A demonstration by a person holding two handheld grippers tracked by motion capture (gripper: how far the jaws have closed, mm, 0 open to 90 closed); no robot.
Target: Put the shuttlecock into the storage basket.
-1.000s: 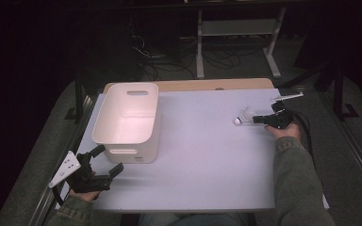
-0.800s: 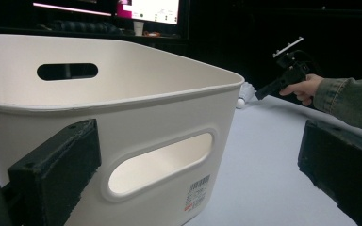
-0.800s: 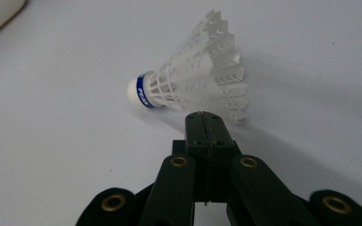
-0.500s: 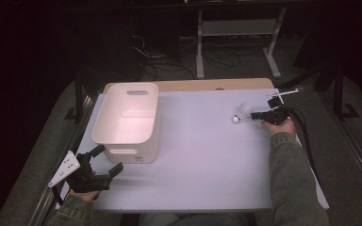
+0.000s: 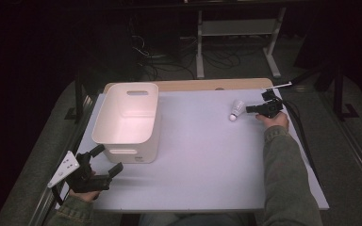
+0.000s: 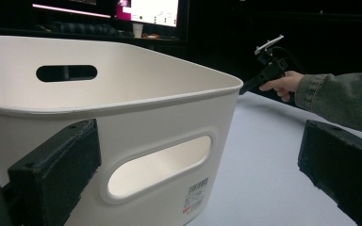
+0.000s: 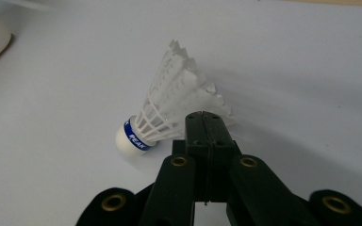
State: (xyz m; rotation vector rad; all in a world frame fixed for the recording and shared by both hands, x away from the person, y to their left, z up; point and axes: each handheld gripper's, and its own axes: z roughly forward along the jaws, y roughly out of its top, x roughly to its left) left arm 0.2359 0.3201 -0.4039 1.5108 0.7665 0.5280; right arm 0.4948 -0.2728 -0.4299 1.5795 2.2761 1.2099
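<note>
A white feather shuttlecock (image 5: 236, 110) (image 7: 169, 117) with a blue band lies tilted at the far right of the pale table (image 5: 202, 155), cork end toward the left. My right gripper (image 5: 250, 109) (image 7: 209, 123) is shut, its closed tips pinching the rim of the feather skirt. A white plastic basket (image 5: 128, 121) (image 6: 122, 113) with handle slots stands at the left. My left gripper (image 5: 108, 159) (image 6: 193, 165) is open at the near left corner, its jaws pointing at the basket's near wall, nothing between them.
The basket looks empty inside. A wooden strip (image 5: 207, 84) runs along the table's far edge. Dark floor, cables and a metal stand (image 5: 235, 28) lie beyond. In the left gripper view the other hand with its gripper (image 6: 271, 73) shows far off.
The right hand has moved slightly left and farther away across the table, and the shuttlecock has shifted with it. The left gripper has stayed still.
</note>
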